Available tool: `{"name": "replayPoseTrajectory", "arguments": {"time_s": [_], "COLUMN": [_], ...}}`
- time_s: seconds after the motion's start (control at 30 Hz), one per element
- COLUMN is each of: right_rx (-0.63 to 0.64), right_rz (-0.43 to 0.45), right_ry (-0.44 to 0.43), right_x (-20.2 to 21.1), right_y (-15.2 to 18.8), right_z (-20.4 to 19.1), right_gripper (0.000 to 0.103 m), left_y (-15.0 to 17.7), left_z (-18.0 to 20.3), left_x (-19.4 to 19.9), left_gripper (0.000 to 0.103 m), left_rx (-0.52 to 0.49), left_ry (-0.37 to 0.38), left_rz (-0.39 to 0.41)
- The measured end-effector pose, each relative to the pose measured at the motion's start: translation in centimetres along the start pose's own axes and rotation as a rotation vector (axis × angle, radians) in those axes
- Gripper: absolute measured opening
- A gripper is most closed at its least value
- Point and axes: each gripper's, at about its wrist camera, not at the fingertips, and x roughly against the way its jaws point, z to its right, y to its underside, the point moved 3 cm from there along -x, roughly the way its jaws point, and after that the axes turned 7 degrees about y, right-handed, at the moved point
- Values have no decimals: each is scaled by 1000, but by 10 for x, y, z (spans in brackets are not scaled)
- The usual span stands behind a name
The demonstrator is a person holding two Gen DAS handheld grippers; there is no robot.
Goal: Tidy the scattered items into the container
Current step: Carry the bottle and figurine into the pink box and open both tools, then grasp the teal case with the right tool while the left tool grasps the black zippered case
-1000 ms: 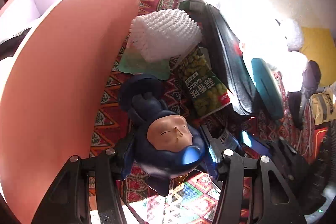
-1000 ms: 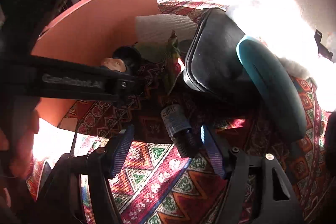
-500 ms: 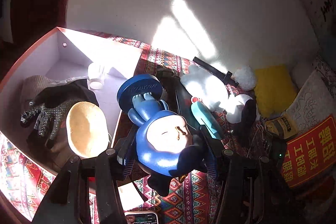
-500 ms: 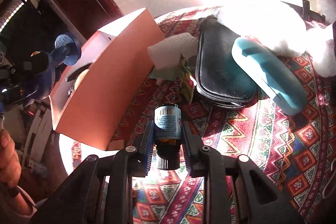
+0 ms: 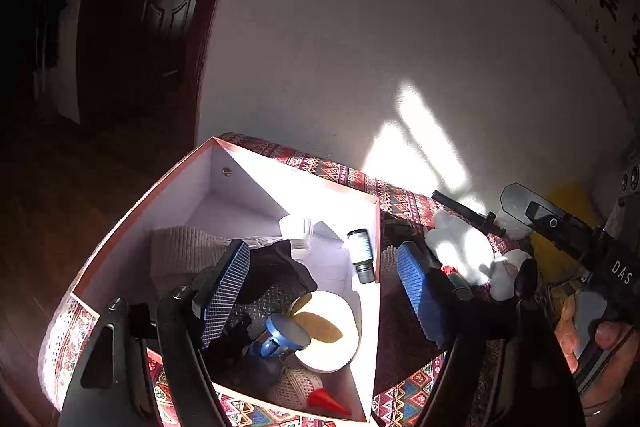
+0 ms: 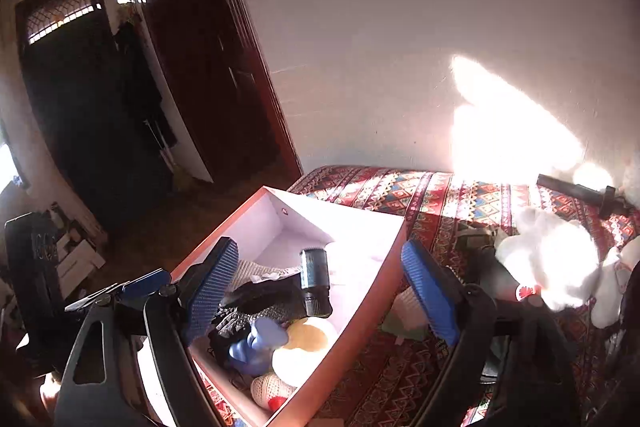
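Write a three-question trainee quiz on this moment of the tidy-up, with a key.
1. True or false: the left gripper is open and holds nothing.
2. Where does the small dark bottle lie? A) on the patterned cloth B) inside the box C) between the right gripper's fingers
3. Fill in: the blue figurine rests against a round ____ pad.

Key: 1 true. 2 B; the right gripper is open too. 3 white, the white pad beside a black glove.

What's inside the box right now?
In the box: a small dark bottle, white cup, black gloves, round cream piece, blue figurine, beige knit and a red-tipped knitted thing. Whatever lies underneath them is covered.
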Motion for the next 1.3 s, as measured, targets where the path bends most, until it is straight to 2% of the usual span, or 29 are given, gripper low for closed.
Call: {"name": "replayPoseTrajectory", "arguments": {"time_s": [0.07,0.13,0.27,0.4,0.5,0.57,0.6,0.67,0.73,0.83,0.9,0.97,1.03,1.1,1.17,1.3], "right_rx": [22,11,-85,-255,-395,-495,-573,-819,-1044,-1320,-1385,-1438,-1493,-1520,-1534,-1564], "right_rz": [23,34,42,68,53,-3,-27,-76,-140,-216,-216,-190,-164,-146,-131,-110], "right_ry": [-13,12,71,122,150,143,103,-28,-168,-321,-333,-309,-325,-315,-303,-300], "right_x": [22,42,76,110,118,108,101,82,51,2,-24,-42,-59,-73,-84,-100], "right_y": [9,23,51,83,110,128,138,168,202,247,257,259,256,248,242,233], "right_z": [7,27,86,156,211,247,265,301,321,330,336,344,353,363,370,381], "right_gripper": [85,85,85,85,85,86,85,85,85,85,85,85,89,89,90,93], "left_y": [-2,-2,7,32,68,97,113,138,150,137,118,101,95,97,106,116], "left_z": [8,18,48,101,138,154,163,174,184,188,188,185,177,166,161,173], "left_x": [10,17,12,-22,-65,-100,-117,-147,-167,-194,-213,-240,-273,-304,-333,-360], "left_gripper": [81,81,83,85,85,85,85,85,85,85,85,85,85,85,85,82], "left_rx": [-9,-26,-53,-108,-115,-63,-18,68,93,116,100,48,-3,-1,30,44], "left_ry": [15,20,66,118,167,209,241,286,262,208,175,93,-3,-52,-27,32], "left_rz": [15,32,14,-78,-192,-307,-367,-457,-487,-452,-410,-396,-423,-479,-545,-535]}}
